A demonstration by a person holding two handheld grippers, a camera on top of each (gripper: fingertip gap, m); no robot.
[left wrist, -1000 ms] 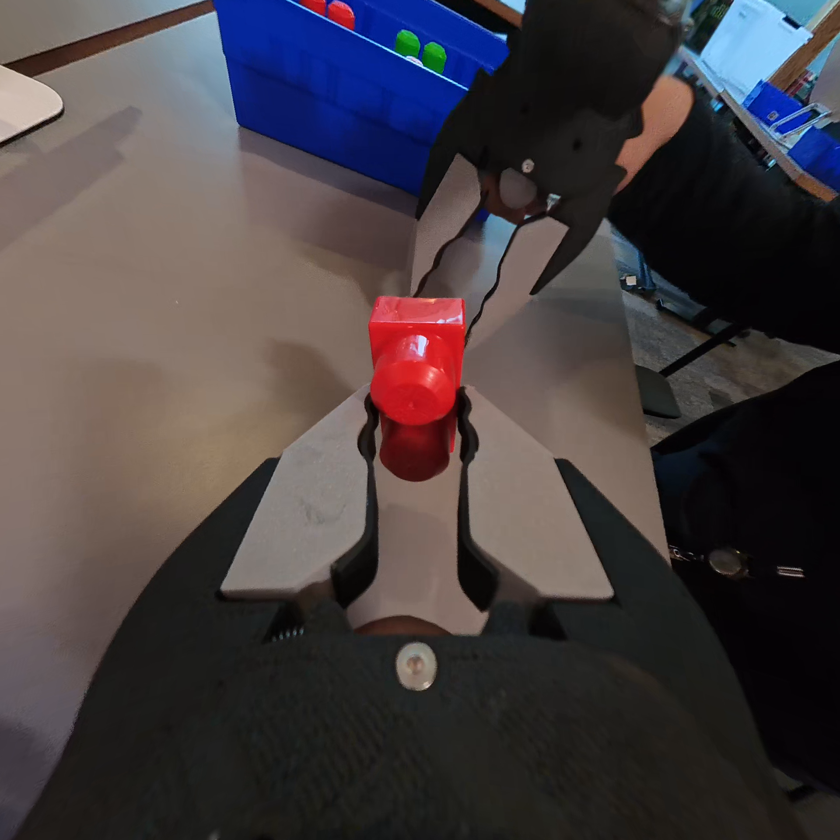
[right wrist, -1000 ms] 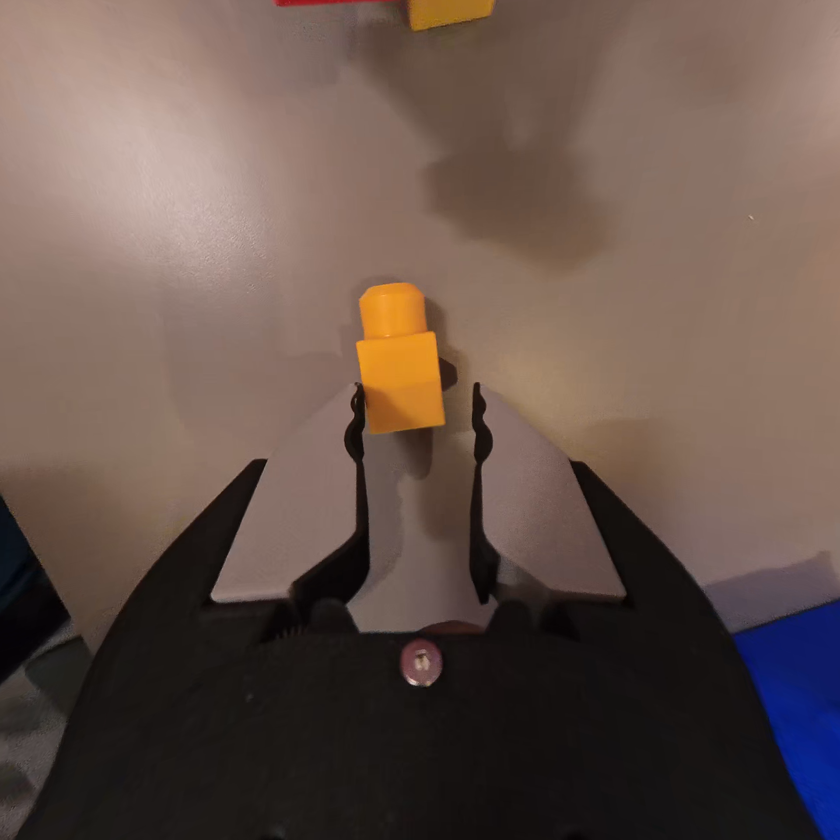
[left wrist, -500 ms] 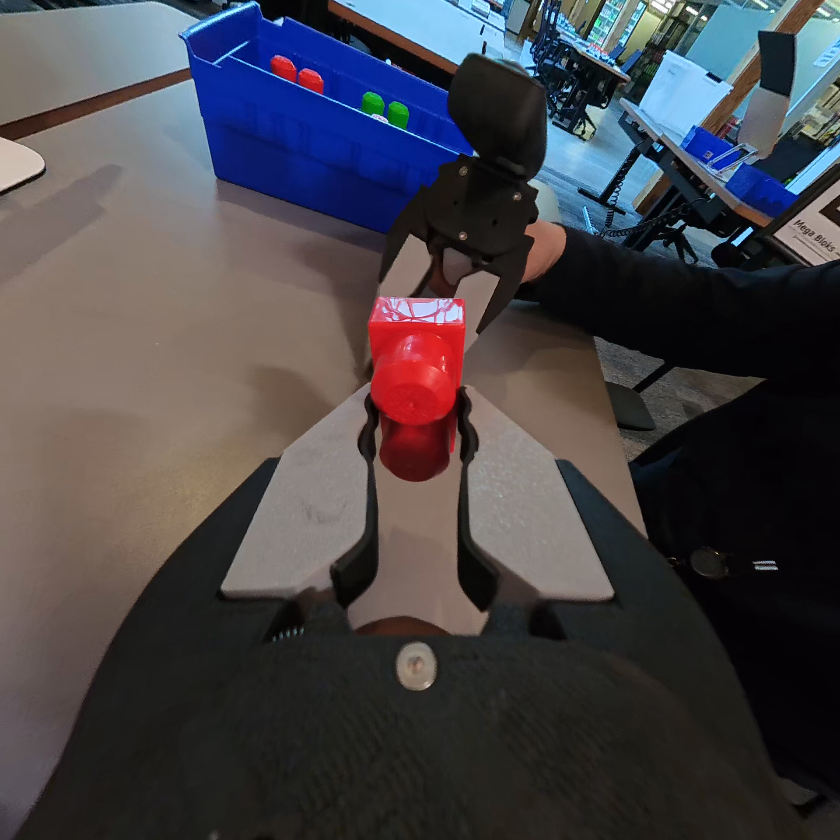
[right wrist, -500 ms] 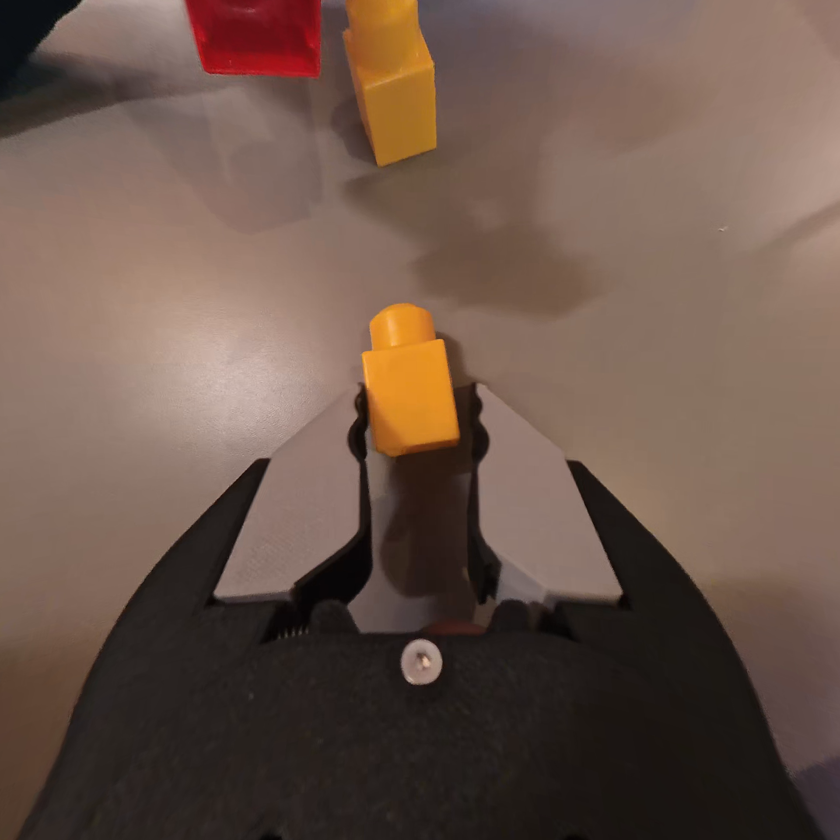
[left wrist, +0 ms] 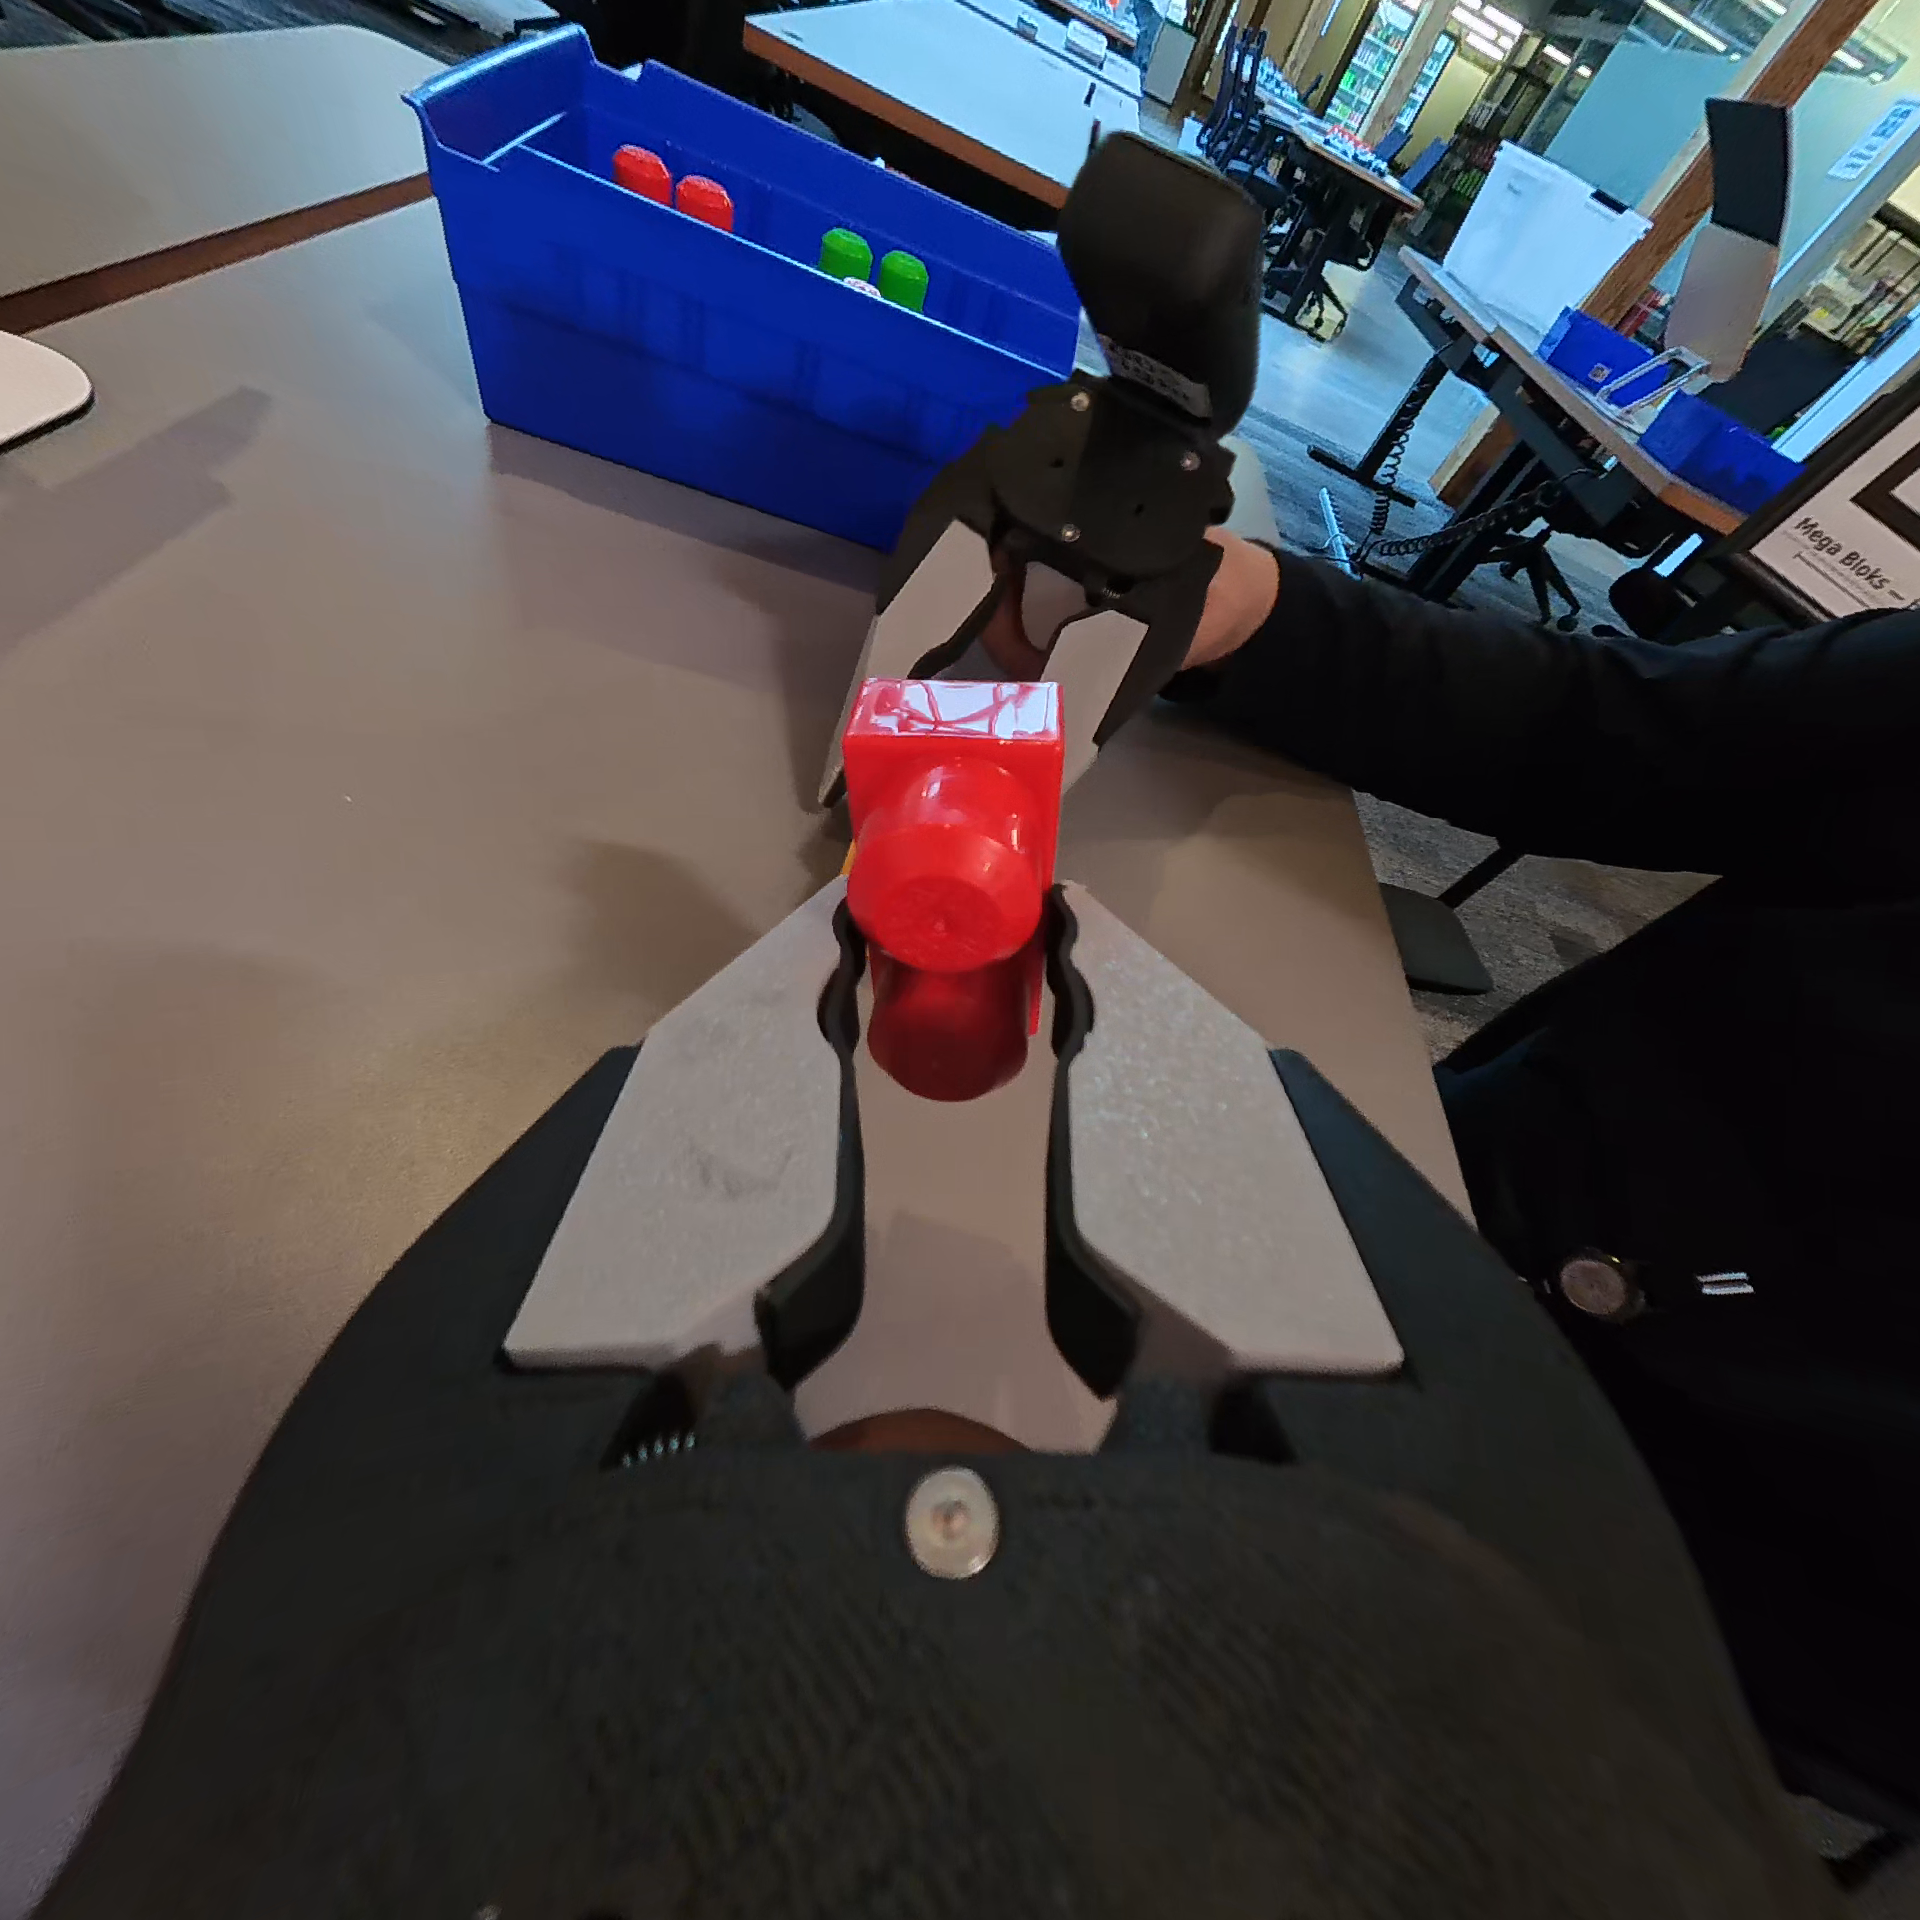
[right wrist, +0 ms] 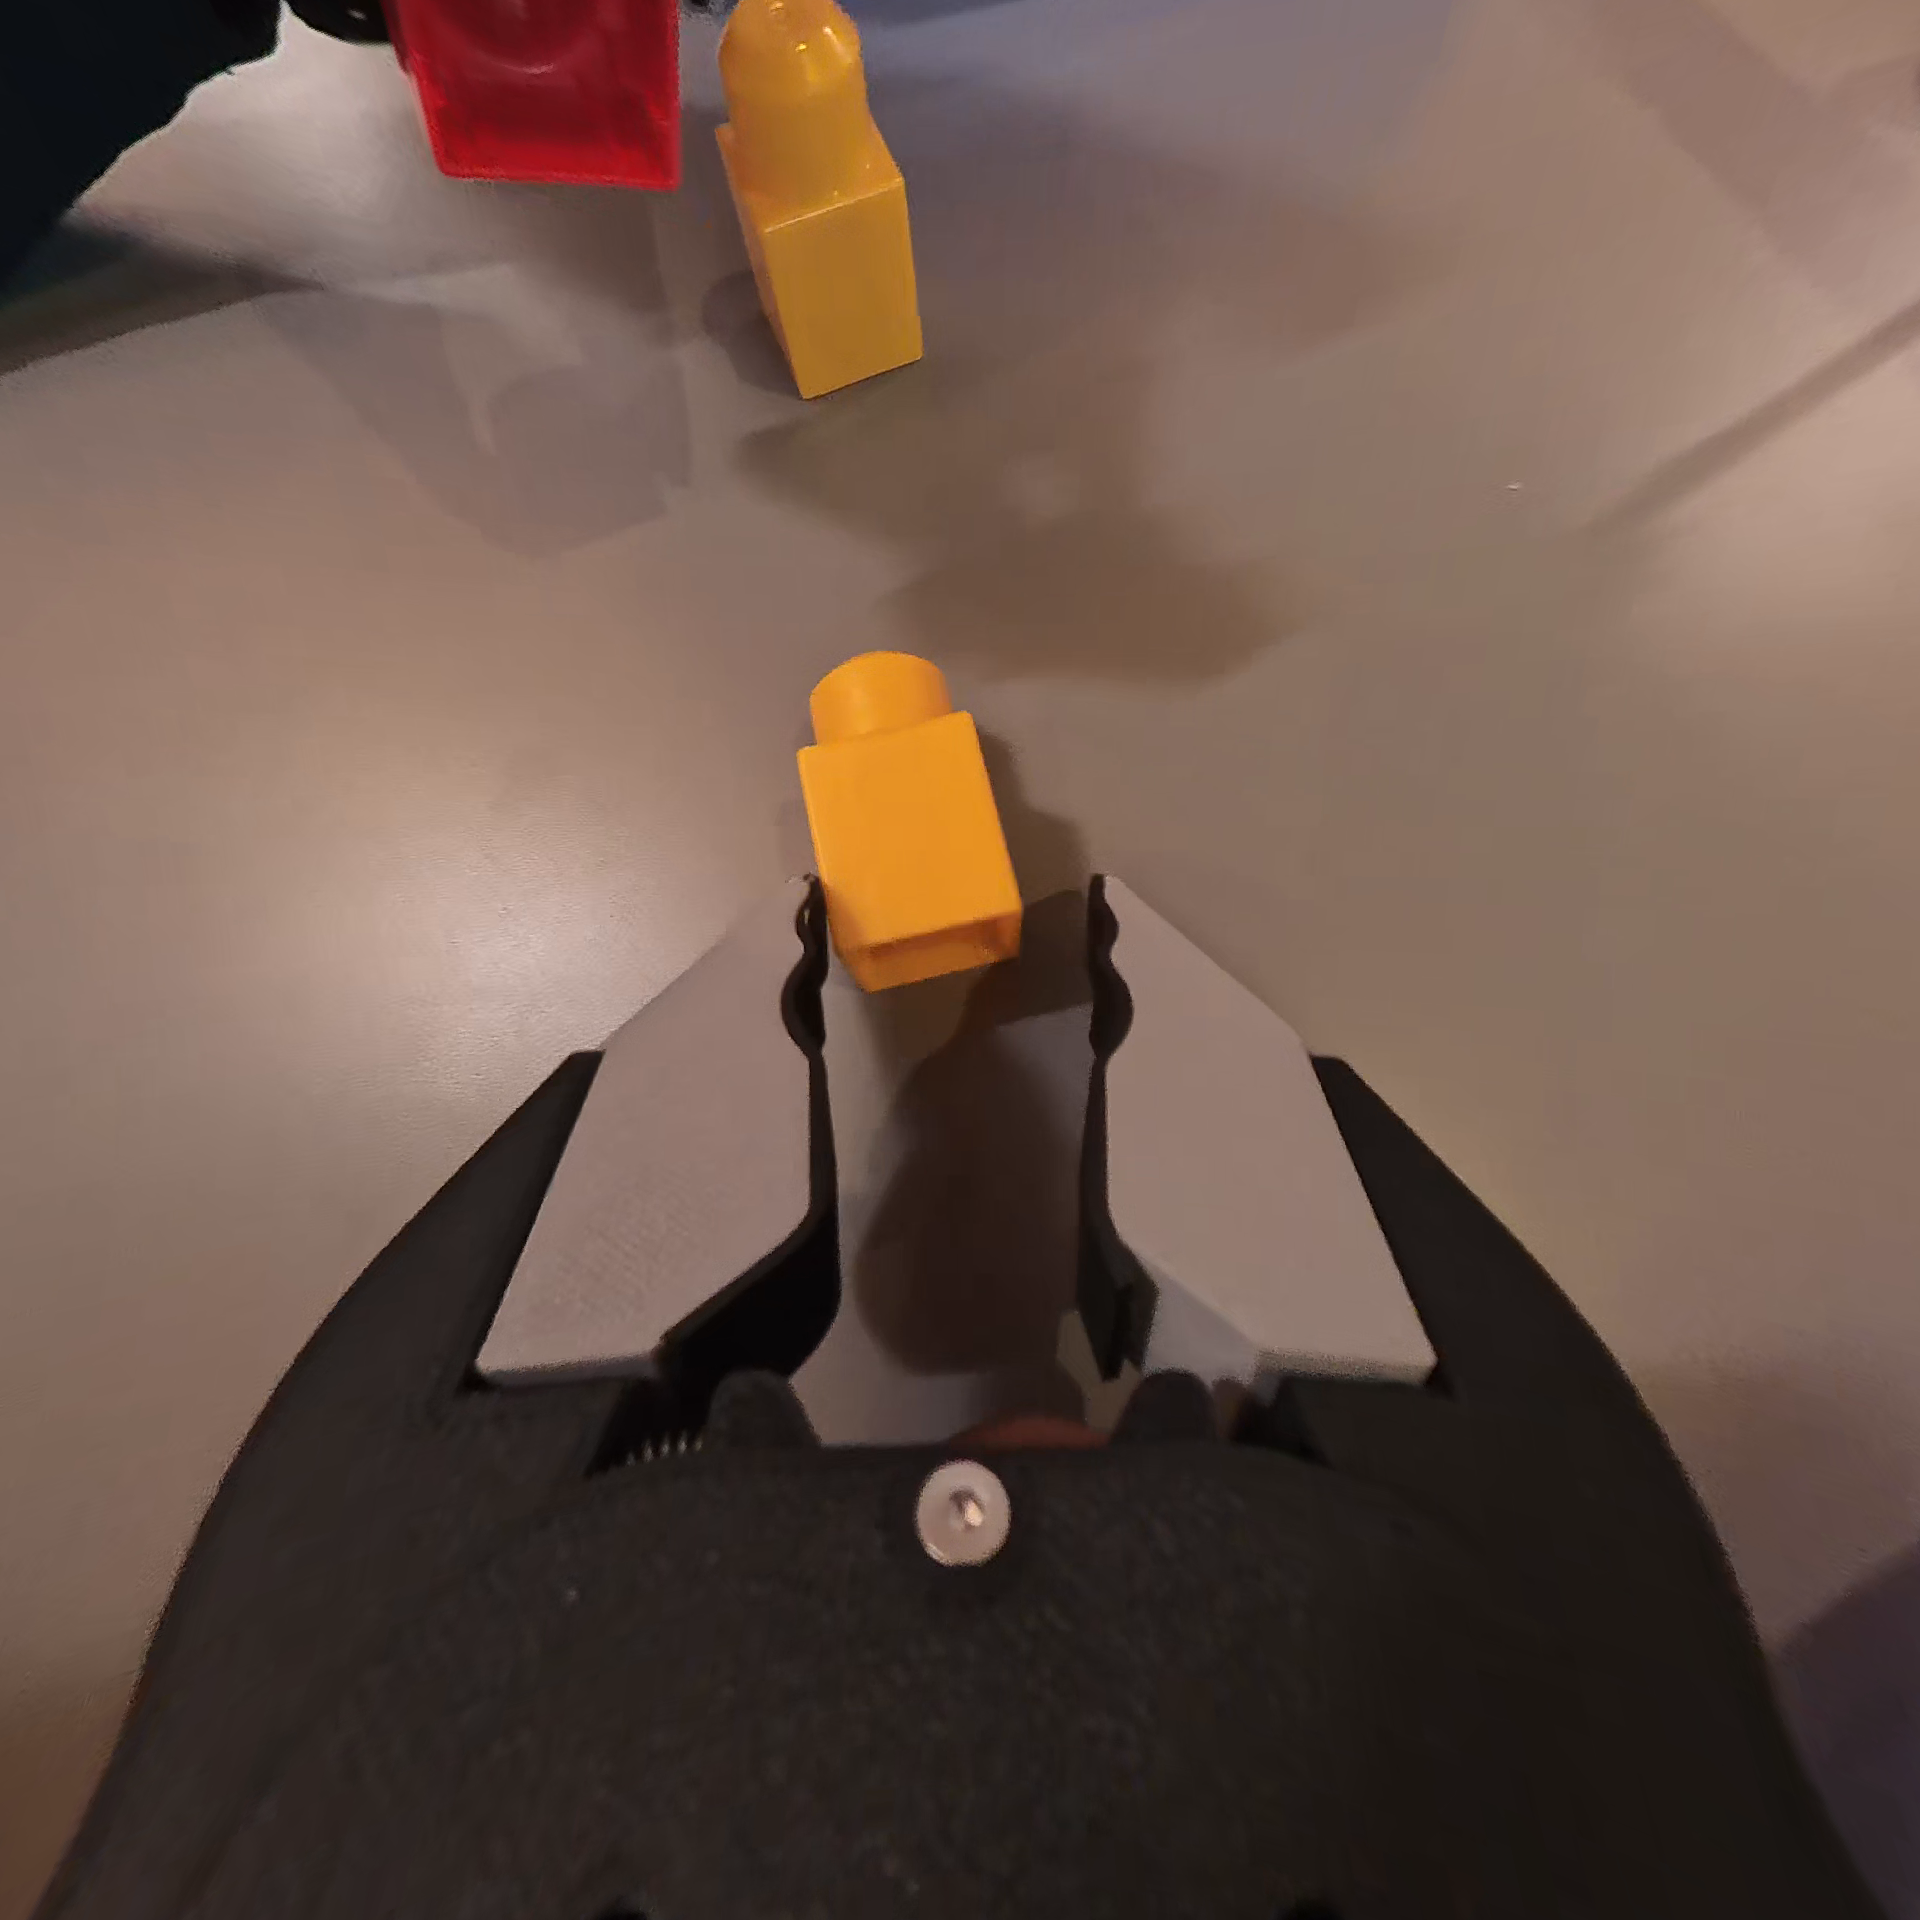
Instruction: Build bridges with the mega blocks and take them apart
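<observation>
My left gripper (left wrist: pixel 948 914) is shut on a red two-stud block (left wrist: pixel 951 769) and holds it above the grey table, studs toward the camera. The red block also shows at the top of the right wrist view (right wrist: pixel 551 104). My right gripper (right wrist: pixel 956 894) is open. An orange single-stud block (right wrist: pixel 904 831) lies on the table with its hollow end between the fingertips, close to the left finger. A second yellow single-stud block (right wrist: pixel 826 249) stands farther ahead, beside the red block. In the left wrist view the right gripper (left wrist: pixel 1023 623) is just behind the red block, low over the table.
A blue bin (left wrist: pixel 727 364) stands at the back of the table, with red studs (left wrist: pixel 670 187) and green studs (left wrist: pixel 873 265) showing inside. The table's edge runs down the right side (left wrist: pixel 1382 935). A person's dark sleeve (left wrist: pixel 1558 727) reaches in from the right. A white object (left wrist: pixel 31 400) lies far left. The left gripper's tips are roughly 12 centimetres from the right gripper's. The white object (left wrist: pixel 31 400) lies some 30 centimetres from my right tips, 35 centimetres from my left tips.
The right gripper has drawn back from close to the left camera to low over the table. In its view the second yellow block and red block have come into sight. The left still holds the red block.
</observation>
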